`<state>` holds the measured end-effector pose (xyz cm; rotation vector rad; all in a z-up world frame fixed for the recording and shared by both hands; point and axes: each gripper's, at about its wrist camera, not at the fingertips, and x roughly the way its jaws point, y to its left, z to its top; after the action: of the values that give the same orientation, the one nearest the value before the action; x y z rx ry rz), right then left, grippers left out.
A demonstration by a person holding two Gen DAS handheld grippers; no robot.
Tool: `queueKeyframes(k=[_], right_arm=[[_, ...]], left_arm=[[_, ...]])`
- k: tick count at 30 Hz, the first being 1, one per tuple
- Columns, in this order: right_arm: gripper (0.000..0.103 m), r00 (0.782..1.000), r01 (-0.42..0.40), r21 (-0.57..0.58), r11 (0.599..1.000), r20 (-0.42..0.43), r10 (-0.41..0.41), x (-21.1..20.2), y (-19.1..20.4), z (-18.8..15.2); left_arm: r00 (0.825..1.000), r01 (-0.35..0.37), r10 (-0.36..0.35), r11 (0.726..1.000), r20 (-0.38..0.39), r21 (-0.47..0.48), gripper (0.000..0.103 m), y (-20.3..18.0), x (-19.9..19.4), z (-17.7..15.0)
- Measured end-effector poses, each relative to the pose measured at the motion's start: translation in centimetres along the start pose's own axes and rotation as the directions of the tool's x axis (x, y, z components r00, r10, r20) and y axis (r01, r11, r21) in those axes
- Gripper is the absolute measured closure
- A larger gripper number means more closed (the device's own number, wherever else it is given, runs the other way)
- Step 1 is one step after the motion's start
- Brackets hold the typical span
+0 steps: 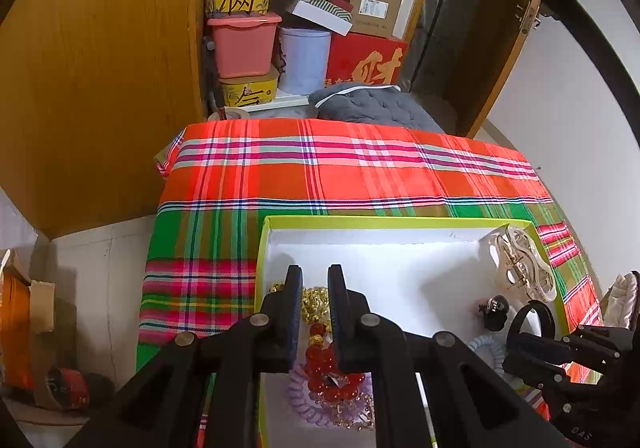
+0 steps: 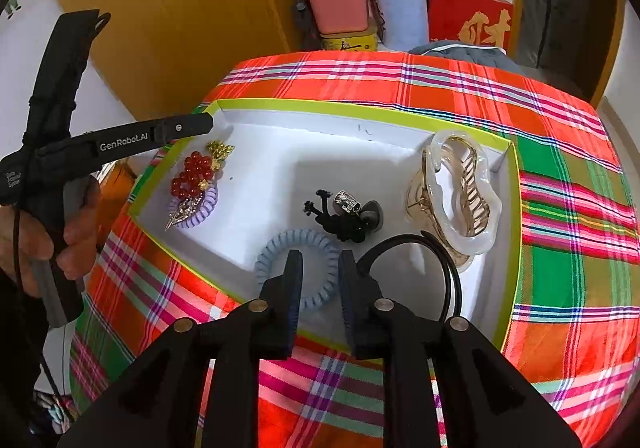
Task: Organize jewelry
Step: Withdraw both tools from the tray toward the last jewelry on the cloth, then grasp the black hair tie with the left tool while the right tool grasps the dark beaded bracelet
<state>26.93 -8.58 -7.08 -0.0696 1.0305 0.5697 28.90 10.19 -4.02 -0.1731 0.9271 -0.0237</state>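
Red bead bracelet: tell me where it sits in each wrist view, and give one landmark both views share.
Left wrist view: the red bead bracelet lies low in the centre, between the open left gripper fingers, on a purple coil hair tie.
Right wrist view: bracelet is left of centre, in the near-left corner of the tray.
Shared landmark: the big clear hair claw clip at the tray's right end.
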Motion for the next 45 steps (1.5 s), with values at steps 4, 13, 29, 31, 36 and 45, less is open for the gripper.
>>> queueKeyframes(k=[4,13,29,31,36,45], right_arm=[[0.073,1.000,0.002,-0.001,1.000,0.012,-0.002,-0.6,0.1,-0.2],[0.072,0.999,-0.018,0.007,1.000,0.040,0.018,-3.3,0.2,-1.7],[0.072,0.997,-0.075,-0.031,0.997,0.020,0.075,-7.3,2.1,-7.4],[0.072,0.996,-0.084,-0.042,0.996,0.012,0.084,-7.4,2.5,-8.1],[0.072,0.996,-0.095,-0.057,0.994,-0.001,0.095,-7.7,3.1,-9.2],[0.072,0.994,-0.108,-0.060,0.992,-0.027,0.106,-7.7,3.6,-11.0]], left_arm=[[1.000,0.000,0.000,1.000,0.010,-0.007,0.091,0.0,-0.8,-0.2],[0.999,-0.015,0.016,1.000,0.041,-0.014,0.089,-0.2,-5.0,-2.6],[0.999,-0.021,0.023,0.998,0.031,-0.058,0.089,-1.3,-12.1,-12.2],[0.999,-0.022,0.023,0.998,0.026,-0.058,0.089,-1.6,-12.7,-13.5],[1.000,-0.015,0.015,0.998,0.008,-0.060,0.089,-2.1,-13.5,-16.3],[0.999,0.015,-0.017,0.999,-0.041,-0.049,0.074,-3.4,-13.1,-19.8]])
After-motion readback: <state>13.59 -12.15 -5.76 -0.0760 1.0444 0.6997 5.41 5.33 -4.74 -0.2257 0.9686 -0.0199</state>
